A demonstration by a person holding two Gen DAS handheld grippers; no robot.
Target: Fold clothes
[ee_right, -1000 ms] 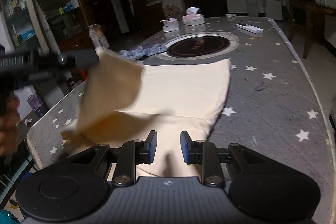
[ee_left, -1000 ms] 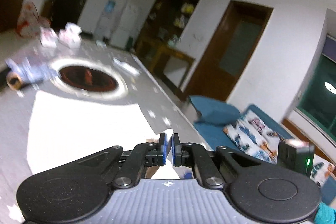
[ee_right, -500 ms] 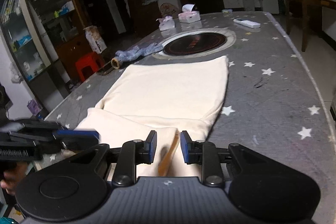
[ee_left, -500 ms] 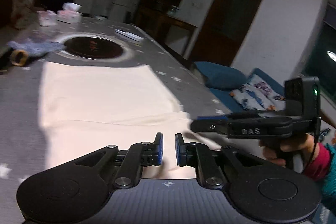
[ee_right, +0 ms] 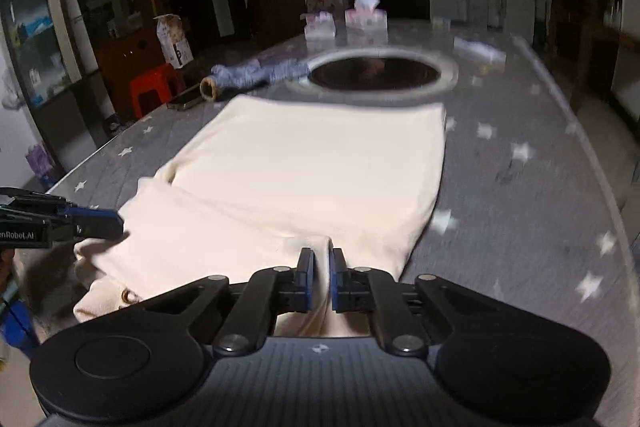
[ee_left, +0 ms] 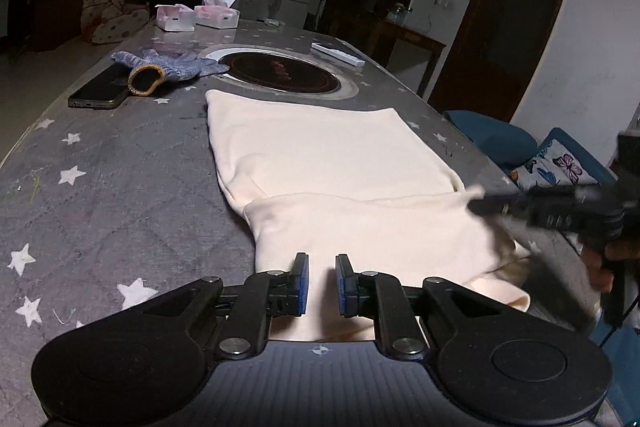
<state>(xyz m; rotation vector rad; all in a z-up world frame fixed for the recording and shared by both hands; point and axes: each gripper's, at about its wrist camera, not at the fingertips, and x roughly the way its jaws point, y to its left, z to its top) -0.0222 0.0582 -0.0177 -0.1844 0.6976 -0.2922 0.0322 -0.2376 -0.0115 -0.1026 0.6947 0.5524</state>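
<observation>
One table [ee_left: 120,163] carries everything you need, its grey star-printed top running away from you with a dark round hob [ee_left: 280,71] set into it further back. Your cloth [ee_left: 320,155] lies flat along the middle of the table, cream and soft, with its near part already doubled over the rest so that a fold edge crosses it from side to side. It looks light and limp, so it will likely drape and sag from wherever you lift it, and it should slide easily on the table; take it by a corner or a hem rather than mid-panel, and lift both sides together to keep the fold square. Beyond it lie a glove [ee_left: 168,67], a phone [ee_left: 100,91], two tissue boxes [ee_left: 198,15] and a white remote [ee_left: 338,53], all well clear of the cloth. Your left tool [ee_left: 321,283] hovers over the near edge of the cloth with its fingers spread apart and nothing between them. Your right tool [ee_right: 321,279] is nearly pressed together, and a ridge of cloth rises into the narrow gap, so it appears to be pinching the cloth at that near edge.
</observation>
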